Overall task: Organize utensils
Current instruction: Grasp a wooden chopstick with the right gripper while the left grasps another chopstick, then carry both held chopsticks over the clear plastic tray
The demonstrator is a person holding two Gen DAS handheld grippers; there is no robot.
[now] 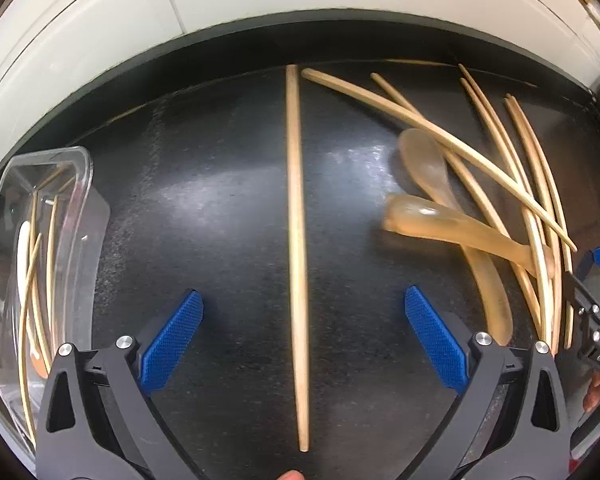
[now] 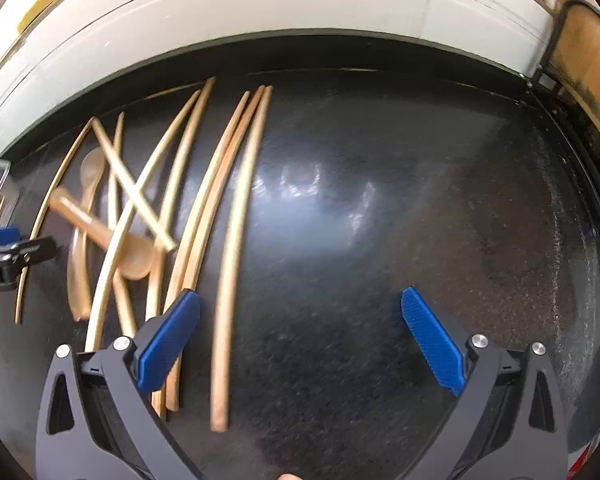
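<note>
A black countertop point(image 1: 228, 200) fills both views, backed by a pale tiled wall point(image 1: 100, 40).

At the left edge of the left wrist view stands a clear plastic container point(image 1: 80, 184). Inside it lie several thin chopsticks point(image 1: 30, 264) running lengthwise, along with a white utensil point(image 1: 22, 252) that I cannot identify further.

The left gripper point(image 1: 303, 336) hangs over the counter with its fingers spread wide and nothing between the blue pads point(image 1: 172, 340). A single wooden chopstick point(image 1: 297, 240) lies straight on the counter in the gap between them, touching neither pad.

The right gripper point(image 2: 300, 338) is likewise wide open and empty. One thick chopstick point(image 2: 234, 260) lies on the counter between its fingers, nearer the left pad point(image 2: 168, 344), which sits over the ends of two more chopsticks; whether the pad touches them I cannot tell.

To the right of the single chopstick in the left wrist view is a loose heap of chopsticks point(image 1: 532, 208), crossed over one another. Two translucent amber spoons point(image 1: 440, 220) lie among them, one handle laid across the other, with a long chopstick resting diagonally over both. The same heap point(image 2: 140, 208) sits at the left of the right wrist view, where the tip of the other gripper shows at the frame edge.
</note>
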